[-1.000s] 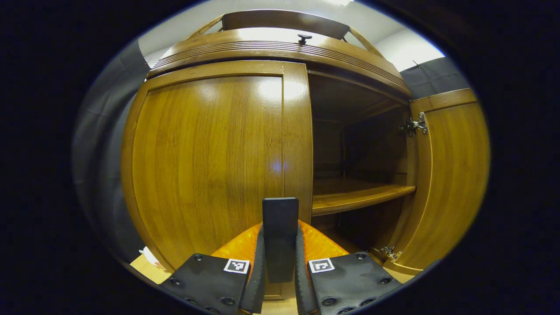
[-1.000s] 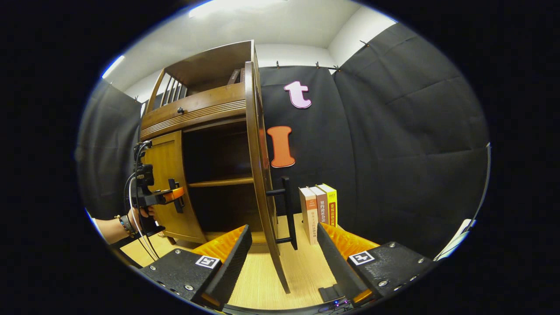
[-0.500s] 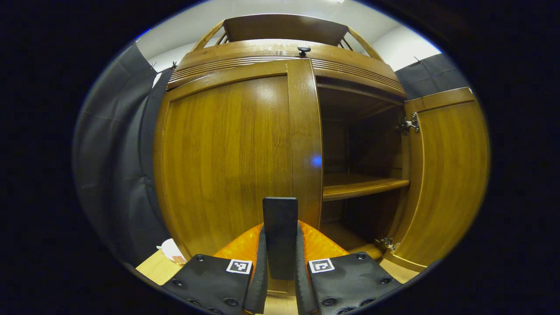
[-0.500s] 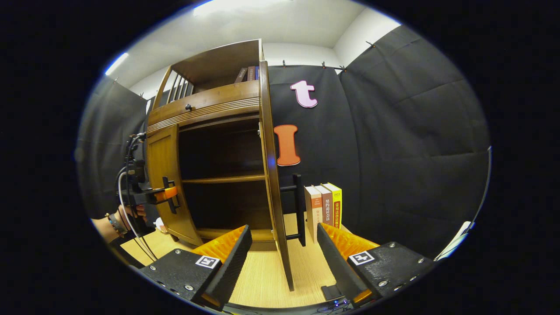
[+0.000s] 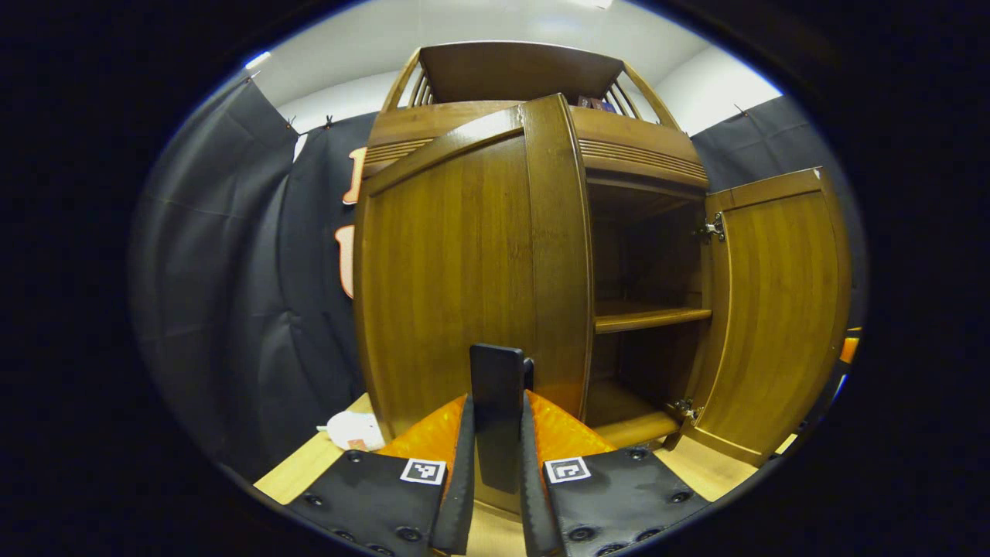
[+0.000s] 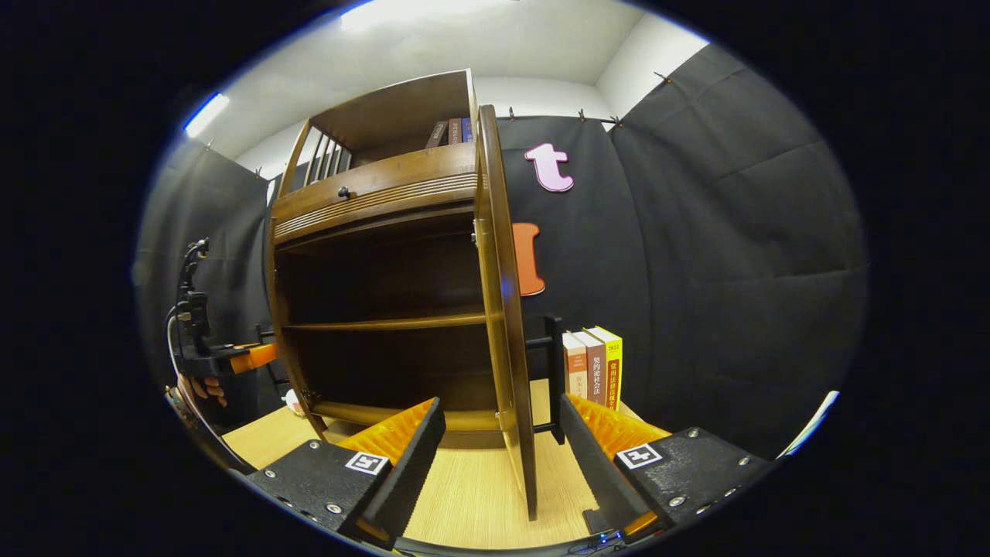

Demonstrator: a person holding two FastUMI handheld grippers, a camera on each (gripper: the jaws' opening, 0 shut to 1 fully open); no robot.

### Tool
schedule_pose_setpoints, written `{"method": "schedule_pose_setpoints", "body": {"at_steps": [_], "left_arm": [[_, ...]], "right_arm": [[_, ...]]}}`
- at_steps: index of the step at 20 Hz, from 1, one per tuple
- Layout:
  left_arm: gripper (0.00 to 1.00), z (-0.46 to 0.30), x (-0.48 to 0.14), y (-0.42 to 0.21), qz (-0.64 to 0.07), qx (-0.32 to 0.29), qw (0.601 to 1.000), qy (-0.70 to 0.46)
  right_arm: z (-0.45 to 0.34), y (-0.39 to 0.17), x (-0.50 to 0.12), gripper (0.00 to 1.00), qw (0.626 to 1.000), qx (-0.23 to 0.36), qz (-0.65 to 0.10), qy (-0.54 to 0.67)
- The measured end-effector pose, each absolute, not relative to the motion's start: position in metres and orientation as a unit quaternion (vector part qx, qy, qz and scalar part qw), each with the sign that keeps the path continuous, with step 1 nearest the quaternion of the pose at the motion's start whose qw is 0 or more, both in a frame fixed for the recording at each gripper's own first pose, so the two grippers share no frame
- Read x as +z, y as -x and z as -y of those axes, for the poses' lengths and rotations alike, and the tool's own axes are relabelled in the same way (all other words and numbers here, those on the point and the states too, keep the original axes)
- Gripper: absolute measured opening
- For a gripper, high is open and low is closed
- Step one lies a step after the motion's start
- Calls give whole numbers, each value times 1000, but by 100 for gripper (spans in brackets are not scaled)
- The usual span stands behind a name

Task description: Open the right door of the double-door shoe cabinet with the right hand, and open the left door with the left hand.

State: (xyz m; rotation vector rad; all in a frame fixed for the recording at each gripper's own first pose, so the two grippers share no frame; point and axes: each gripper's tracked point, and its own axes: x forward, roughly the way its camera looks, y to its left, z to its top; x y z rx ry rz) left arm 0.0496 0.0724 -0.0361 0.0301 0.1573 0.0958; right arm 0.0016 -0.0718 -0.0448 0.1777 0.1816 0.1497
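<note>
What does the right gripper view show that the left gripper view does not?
Right gripper view: three upright books beside the cabinet, the right door's handle, and a hand holding the left gripper. Left gripper view: the left door's front face, with its handle clamped in the jaws. Both: the cabinet's middle shelf and the open right door.

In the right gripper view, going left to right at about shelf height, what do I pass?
Left gripper held by a hand → open cabinet interior with its shelf → right door, edge-on → its black handle → three upright books → black cloth wall.
</note>
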Motion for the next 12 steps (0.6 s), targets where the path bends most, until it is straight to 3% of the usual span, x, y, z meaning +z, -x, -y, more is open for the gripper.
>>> {"method": "schedule_pose_setpoints", "body": {"at_steps": [4, 12], "left_arm": [[29, -105, -31, -18, -77, 69, 994, -32], [22, -171, -31, 20, -63, 113, 990, -49]], "right_arm": [[70, -4, -42, 92, 989, 79, -86, -88], [62, -4, -46, 92, 988, 83, -93, -90]]}}
